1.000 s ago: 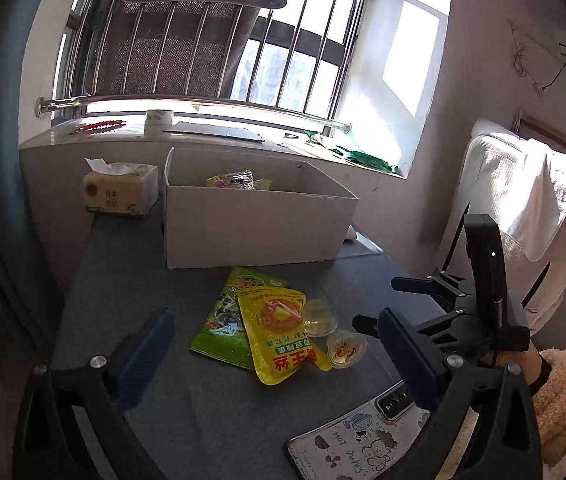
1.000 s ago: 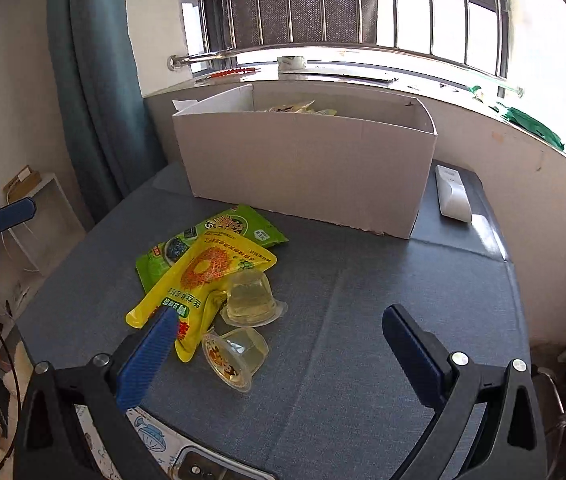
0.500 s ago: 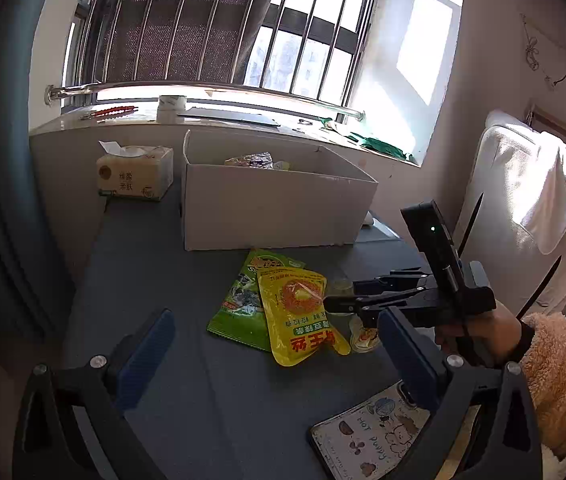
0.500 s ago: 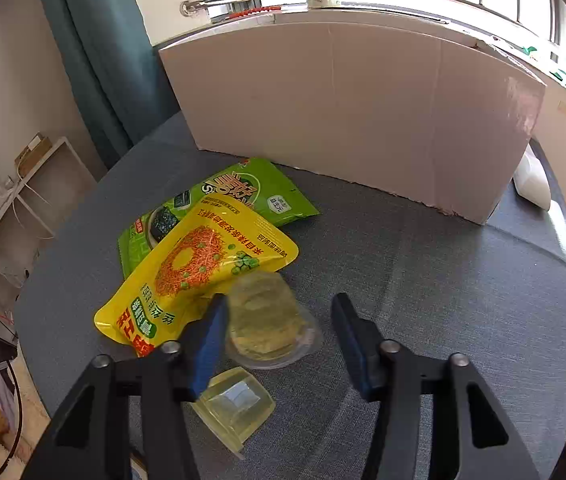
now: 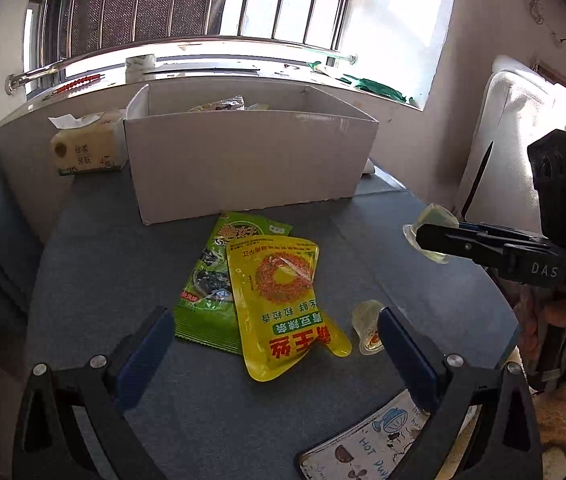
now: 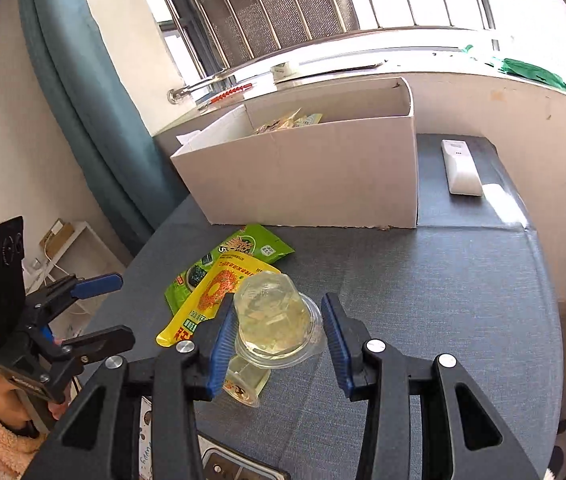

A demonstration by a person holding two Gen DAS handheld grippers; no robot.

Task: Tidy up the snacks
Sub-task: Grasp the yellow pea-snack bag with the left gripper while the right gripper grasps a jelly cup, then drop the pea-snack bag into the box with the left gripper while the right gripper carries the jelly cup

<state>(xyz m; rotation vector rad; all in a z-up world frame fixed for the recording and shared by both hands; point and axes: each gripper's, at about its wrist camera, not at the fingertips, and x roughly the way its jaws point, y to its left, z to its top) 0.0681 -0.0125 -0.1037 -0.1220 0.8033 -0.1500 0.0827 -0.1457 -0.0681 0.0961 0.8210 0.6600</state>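
Jelly cup (image 6: 273,318) between right fingers (image 6: 221,340)

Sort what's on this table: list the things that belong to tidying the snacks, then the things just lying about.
Part of the job: held jelly cup in the right gripper; second jelly cup; yellow snack bag; green snack bag; cardboard box.

Just lying about: tissue pack; white remote; phone.

Your light is strong daylight from the barred window (image 5: 203,4), which blows out to white glare along the sill (image 6: 403,46). The grey table (image 5: 95,264) sits dimmer but sharp. Both views bend hard at their edges and fade into dark corners.
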